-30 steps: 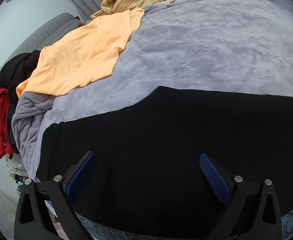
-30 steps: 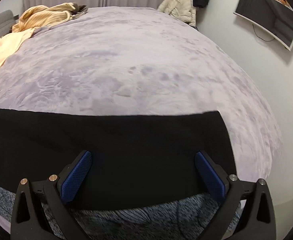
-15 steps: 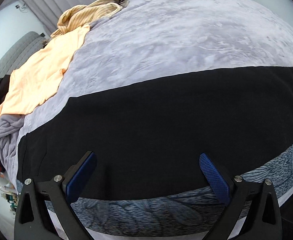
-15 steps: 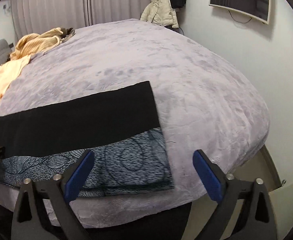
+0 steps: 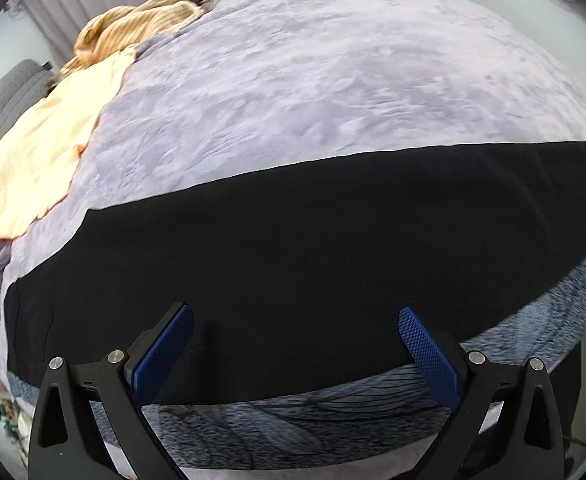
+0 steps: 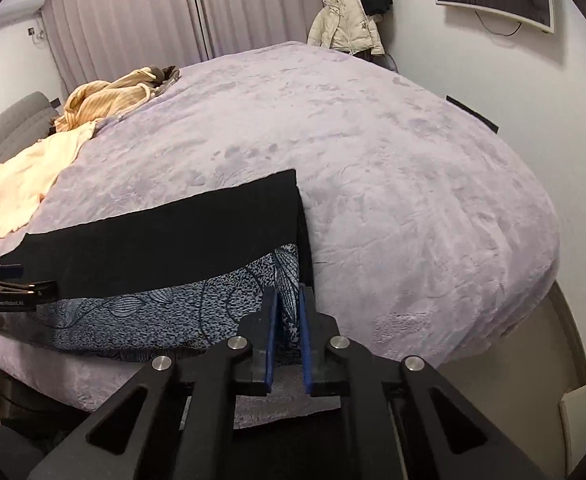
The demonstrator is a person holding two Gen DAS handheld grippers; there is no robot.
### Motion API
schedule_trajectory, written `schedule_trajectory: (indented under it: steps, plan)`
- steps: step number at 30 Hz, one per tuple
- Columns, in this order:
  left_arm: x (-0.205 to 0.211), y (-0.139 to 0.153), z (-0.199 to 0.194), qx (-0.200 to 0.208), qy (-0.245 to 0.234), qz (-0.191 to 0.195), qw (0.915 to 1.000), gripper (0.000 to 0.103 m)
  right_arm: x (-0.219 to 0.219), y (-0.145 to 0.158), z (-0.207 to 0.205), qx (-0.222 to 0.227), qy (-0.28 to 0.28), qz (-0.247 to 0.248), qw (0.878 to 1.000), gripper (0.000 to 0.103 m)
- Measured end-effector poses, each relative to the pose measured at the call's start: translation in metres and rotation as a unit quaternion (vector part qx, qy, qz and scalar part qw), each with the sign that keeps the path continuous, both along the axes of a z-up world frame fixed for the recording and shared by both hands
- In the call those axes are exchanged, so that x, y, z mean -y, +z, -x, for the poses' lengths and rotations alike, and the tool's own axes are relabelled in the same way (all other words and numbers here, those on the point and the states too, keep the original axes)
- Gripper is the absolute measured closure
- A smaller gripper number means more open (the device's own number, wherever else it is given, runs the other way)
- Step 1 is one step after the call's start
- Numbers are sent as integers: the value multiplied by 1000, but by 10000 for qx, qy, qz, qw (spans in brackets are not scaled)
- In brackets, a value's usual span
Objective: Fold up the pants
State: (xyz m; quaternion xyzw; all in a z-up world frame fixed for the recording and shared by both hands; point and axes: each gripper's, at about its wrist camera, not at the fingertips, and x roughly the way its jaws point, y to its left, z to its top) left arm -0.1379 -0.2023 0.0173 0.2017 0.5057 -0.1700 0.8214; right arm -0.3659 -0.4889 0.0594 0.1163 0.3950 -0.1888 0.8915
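Right gripper (image 6: 289, 328) has its blue pads drawn nearly together, with the corner of the grey patterned cloth (image 6: 173, 316) standing up between them; whether they actually pinch it I cannot tell. Left gripper (image 5: 293, 354) is spread wide with nothing in it, poised over the near long edge of the black pants (image 5: 313, 248). That edge overlaps the patterned cloth, which runs along the bed's front rim directly under both claws. Just ahead and left of the right claw the pants end in a straight square edge, and right of that lies bare lilac blanket (image 6: 393, 184) out to the bed's side. Beyond the pants' far long edge the blanket is open. Further off to the left lie an orange shirt (image 5: 41, 152) and a striped yellow garment (image 5: 141, 28).
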Motion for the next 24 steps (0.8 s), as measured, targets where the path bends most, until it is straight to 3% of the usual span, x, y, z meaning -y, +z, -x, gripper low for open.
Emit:
schedule_trajectory:
  steps: [2,4,8,11,12,13,17,21,24]
  plan:
    - [10,-3,7,27,-189,-8,9998,0,6,-6,0,-291,-295,332,9986,103]
    - [19,-9,11,133,-234,-157,9995,0,20,-22,-1,-593,-451,287,9968,103]
    - [21,-4,10,83,-290,-76,9995,0,19,-6,8,-131,-397,70,9991,100]
    - [23,1,11,11,-355,167,9992,0,-15,11,-5,211,87,438,9988,77]
    - [24,0,13,-3,-373,193,9991,0,-29,11,-14,230,359,431,9982,57]
    - [27,-2,15,24,-379,175,9991,0,-43,7,-23,207,627,342,9972,45]
    - [29,-5,21,124,-383,138,9991,0,-91,-28,-63,-105,1466,-66,9891,44]
    - [3,-13,12,45,-51,94,9999,0,-101,-43,-66,-302,1477,523,9872,43]
    - [-30,-16,0,-162,345,362,9986,0,-75,-41,-52,-510,881,847,9912,28]
